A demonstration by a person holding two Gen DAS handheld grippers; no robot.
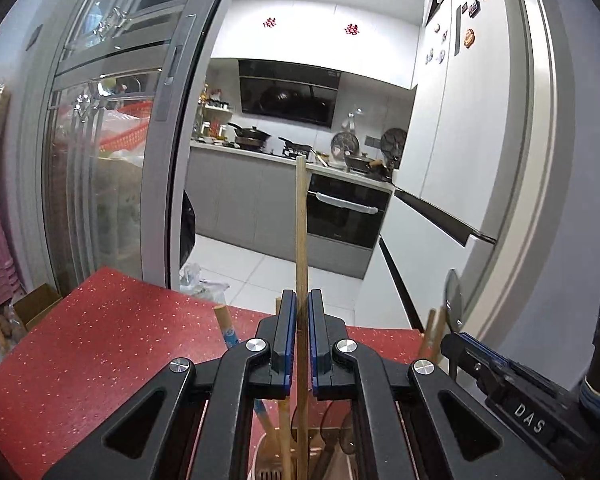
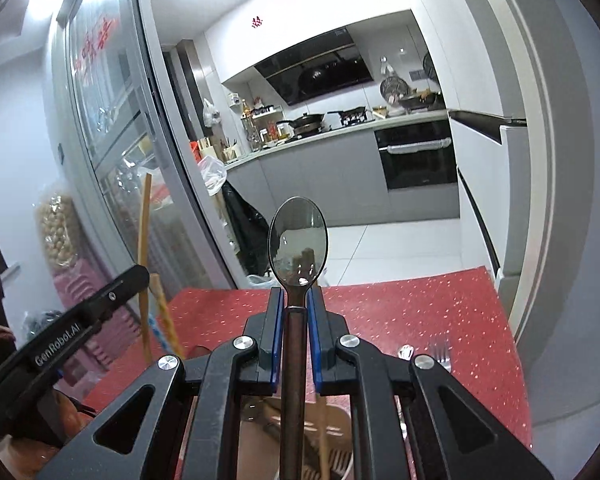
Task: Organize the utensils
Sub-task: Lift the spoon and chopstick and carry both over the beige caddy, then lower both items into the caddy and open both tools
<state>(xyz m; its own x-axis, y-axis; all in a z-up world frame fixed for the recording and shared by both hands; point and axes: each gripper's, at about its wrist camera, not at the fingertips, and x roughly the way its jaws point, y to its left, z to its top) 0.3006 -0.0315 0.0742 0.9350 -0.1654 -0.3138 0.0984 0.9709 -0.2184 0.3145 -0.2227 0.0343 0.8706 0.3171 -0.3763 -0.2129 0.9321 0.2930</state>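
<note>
My left gripper (image 1: 302,312) is shut on a wooden chopstick (image 1: 301,220) that stands upright, its lower end in a utensil holder (image 1: 268,468) below with other wooden sticks (image 1: 224,324). My right gripper (image 2: 296,308) is shut on a metal spoon (image 2: 298,236), bowl up, over the same holder (image 2: 332,432). The right gripper (image 1: 500,376) shows at the right of the left wrist view with the spoon bowl (image 1: 454,296). The left gripper (image 2: 136,276) and its chopstick (image 2: 144,240) show at the left of the right wrist view.
Both grippers are above a red speckled table (image 1: 100,340). A fork (image 2: 440,354) and another spoon (image 2: 406,352) lie on the table (image 2: 420,312) at the right. A glass sliding door (image 1: 112,140) is at the left; the kitchen floor, counter and oven (image 1: 344,212) lie beyond.
</note>
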